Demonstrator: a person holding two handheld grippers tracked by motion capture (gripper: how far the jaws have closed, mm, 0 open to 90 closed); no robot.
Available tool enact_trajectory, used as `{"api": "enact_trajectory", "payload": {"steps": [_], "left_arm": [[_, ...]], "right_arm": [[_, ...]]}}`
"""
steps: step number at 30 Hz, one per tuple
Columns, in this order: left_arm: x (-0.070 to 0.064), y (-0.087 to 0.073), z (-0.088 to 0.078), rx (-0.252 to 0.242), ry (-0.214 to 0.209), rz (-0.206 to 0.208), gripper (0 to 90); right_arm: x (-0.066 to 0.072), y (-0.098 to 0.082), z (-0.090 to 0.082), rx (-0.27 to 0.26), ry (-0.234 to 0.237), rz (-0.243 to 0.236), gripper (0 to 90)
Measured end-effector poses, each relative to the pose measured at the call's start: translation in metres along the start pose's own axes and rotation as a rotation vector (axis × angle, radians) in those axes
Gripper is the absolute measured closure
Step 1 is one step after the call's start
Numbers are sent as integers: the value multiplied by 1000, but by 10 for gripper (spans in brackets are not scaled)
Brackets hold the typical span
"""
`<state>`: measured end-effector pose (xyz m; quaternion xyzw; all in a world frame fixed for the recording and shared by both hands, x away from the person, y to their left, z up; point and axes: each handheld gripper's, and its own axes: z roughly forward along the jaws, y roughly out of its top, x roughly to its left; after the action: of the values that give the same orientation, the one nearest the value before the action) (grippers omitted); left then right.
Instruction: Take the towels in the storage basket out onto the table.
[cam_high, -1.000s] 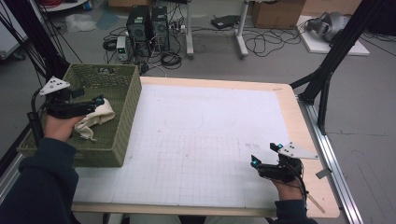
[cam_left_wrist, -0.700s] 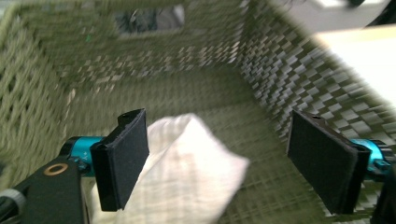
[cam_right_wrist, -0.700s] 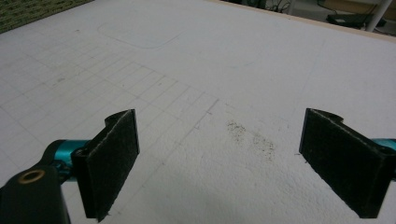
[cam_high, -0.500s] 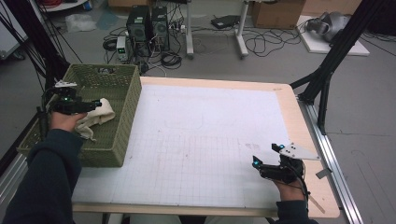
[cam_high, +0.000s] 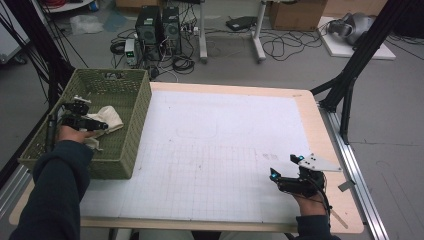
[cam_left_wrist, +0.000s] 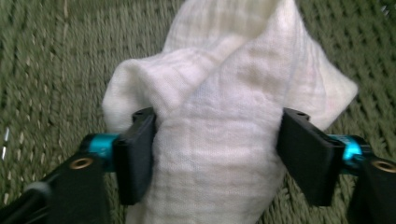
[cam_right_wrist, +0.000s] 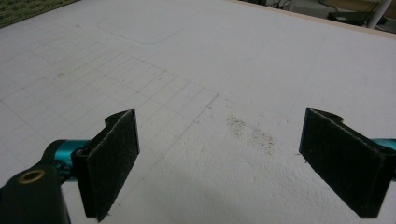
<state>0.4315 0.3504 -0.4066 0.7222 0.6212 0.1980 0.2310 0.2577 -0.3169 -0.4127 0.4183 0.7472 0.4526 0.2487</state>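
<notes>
A crumpled white cloth (cam_high: 113, 118) lies inside a green woven basket (cam_high: 134, 150) at the table's left edge. My left gripper (cam_high: 100, 124) reaches down into the basket; its jaws have just been closing. In the left gripper view the cloth (cam_left_wrist: 224, 88) fills the gap of the left gripper (cam_left_wrist: 217, 142), and both pads (cam_left_wrist: 137, 154) touch its sides. My right gripper (cam_high: 283, 168) rests low over the white gridded mat (cam_high: 225, 135) near the front right. In its own view the right gripper (cam_right_wrist: 219, 158) stands open with only bare mat between the jaws.
The basket's far wall (cam_high: 112, 75) rises behind the left hand. A wooden table border (cam_high: 307, 107) frames the mat. Black frame posts (cam_high: 352, 70) stand at the right. Computer towers (cam_high: 160, 22) and cables lie on the floor beyond.
The left hand has sunk deeper into the basket toward the cloth, and its jaws have drawn in around it. The right hand has kept still.
</notes>
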Motion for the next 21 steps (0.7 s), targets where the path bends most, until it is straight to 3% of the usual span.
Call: {"api": "enact_trajectory", "payload": {"steps": [1, 3, 6, 8, 10, 13, 14, 15, 17, 18, 20, 21], "left_arm": [[-2, -2, 3, 51, -1, 17, 415], [-4, -2, 3, 66, 6, 41, 440], [-4, -2, 1, 66, -18, 51, 636], [-4, 0, -3, 48, -21, 55, 717], [-3, 1, -8, 8, -32, 35, 730], [-1, 2, -21, -103, -62, -20, 730], [0, 3, -31, -173, -87, -48, 730], [0, 3, -31, -173, -87, -48, 729], [2, 3, -46, -251, -123, -61, 729], [2, 3, -46, -251, -123, -61, 729], [2, 2, -61, -317, -151, -70, 729], [2, 2, -61, -317, -151, -70, 729]], "right_arm": [[0, 0, 0, 0, 2, 1, 113], [0, 1, 0, -1, 2, -3, 113], [1, 1, -1, -1, 5, 3, 113], [1, 0, -1, 2, 4, 6, 113], [1, 0, -2, 0, 3, 4, 113], [0, 1, -3, -7, 0, 12, 113], [0, 1, -3, -6, 0, 11, 113], [0, 1, -3, -6, 0, 12, 113], [0, 1, -3, -6, 1, 11, 113], [0, 1, -3, -6, 1, 11, 113], [1, 2, -3, -9, 3, 5, 113], [1, 2, -3, -13, 4, 5, 113]]}}
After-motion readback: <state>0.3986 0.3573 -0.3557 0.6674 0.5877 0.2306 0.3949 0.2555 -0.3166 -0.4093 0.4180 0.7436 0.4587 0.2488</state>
